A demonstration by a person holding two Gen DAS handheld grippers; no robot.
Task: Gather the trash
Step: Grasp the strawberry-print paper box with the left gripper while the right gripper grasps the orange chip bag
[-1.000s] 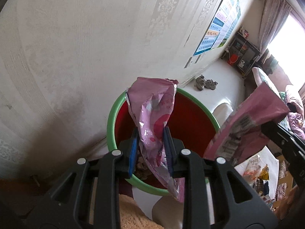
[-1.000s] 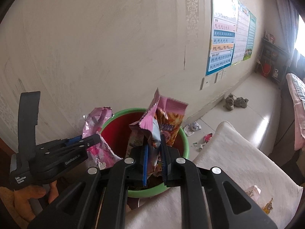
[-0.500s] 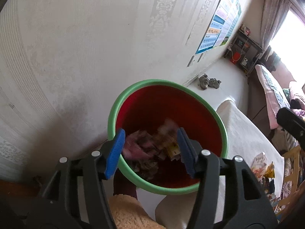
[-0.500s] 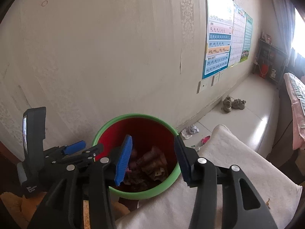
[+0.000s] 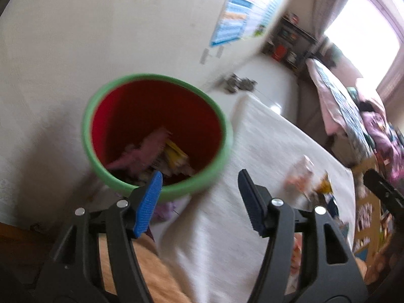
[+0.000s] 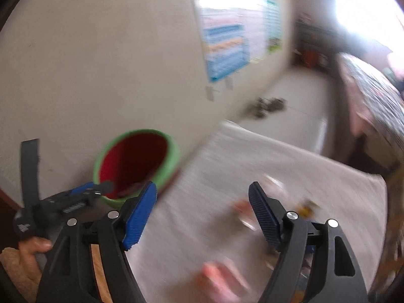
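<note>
Left wrist view looks down into the bin (image 5: 156, 136), a red bucket with a green rim standing against the pale wall (image 5: 101, 30); only here can I see what lies at its bottom: a pink wrapper (image 5: 149, 149) on top of the heap and a yellow wrapper (image 5: 176, 155) just beside it on the right. My left tongs (image 5: 199, 189) are spread wide with nothing between the blue pads (image 5: 149, 202), the left pad near the bin's front rim. To the right, the tabletop (image 5: 227, 176) under a white cloth carries a pale pink snack packet (image 5: 301, 176) and, just beyond it, a small yellow scrap (image 5: 324, 185). Past them, a black part of my right tongs (image 5: 383, 189) shows at the edge.

From the right wrist the bin (image 6: 136, 161) sits farther off at the left and its contents are mostly hidden by its wall. What this view adds is my left tongs (image 6: 96, 189) seen from the side, tip over the bin's near rim, and my left hand (image 6: 27, 257) around the handle. My right tongs (image 6: 202, 212) are also spread and empty, hanging above the cloth (image 6: 202, 176). Blurred trash pieces (image 6: 242, 209) lie between the pads, and a pink blur (image 6: 219, 277) lies low on the cloth; I cannot tell what it is. A blue poster (image 6: 227, 45) hangs on the wall.
</note>
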